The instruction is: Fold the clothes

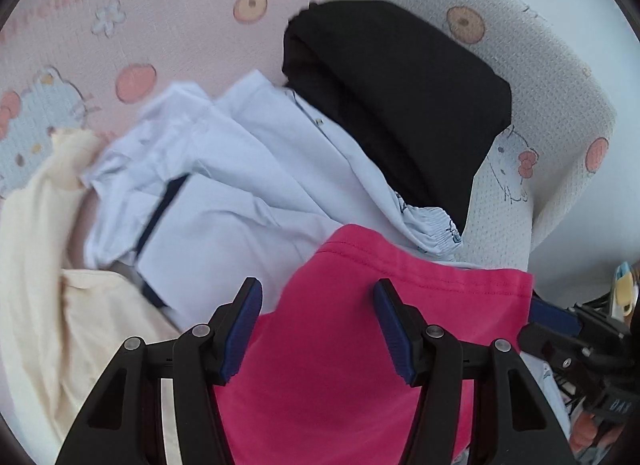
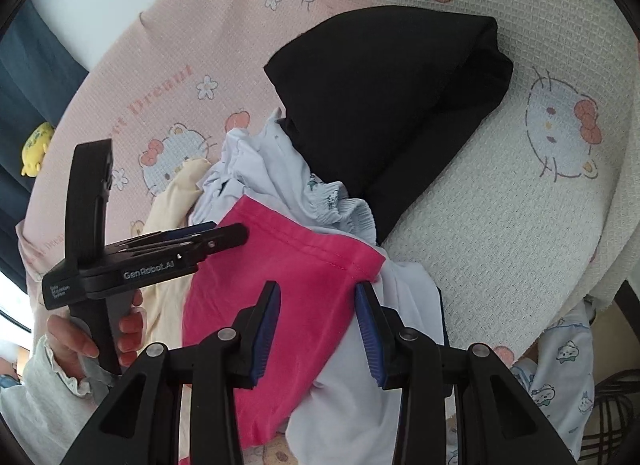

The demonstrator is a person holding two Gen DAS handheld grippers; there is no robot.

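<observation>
A bright pink garment [image 1: 360, 313] [image 2: 280, 265] lies on top of a heap of clothes on the bed. My left gripper [image 1: 318, 325] hovers over it, open, with its blue pads well apart and nothing pinched. My right gripper [image 2: 318, 325] is open too, above the pink hem corner and a pale blue shirt [image 2: 360, 385]. The left gripper [image 2: 224, 235] shows side-on in the right wrist view, held by a hand [image 2: 76, 341]. A folded black garment [image 1: 400, 97] [image 2: 380, 105] rests behind the heap. The pale blue shirt [image 1: 240, 185] and a cream garment [image 1: 48, 265] lie to the left.
The bed cover [image 2: 500, 225] is pink and white with cartoon cat prints; its edge curves away at the right [image 1: 572, 145]. A yellow plush toy [image 2: 36, 149] sits far left. Printed pyjama cloth [image 2: 568, 365] hangs at lower right. The right gripper [image 1: 556, 321] shows at the left wrist view's right edge.
</observation>
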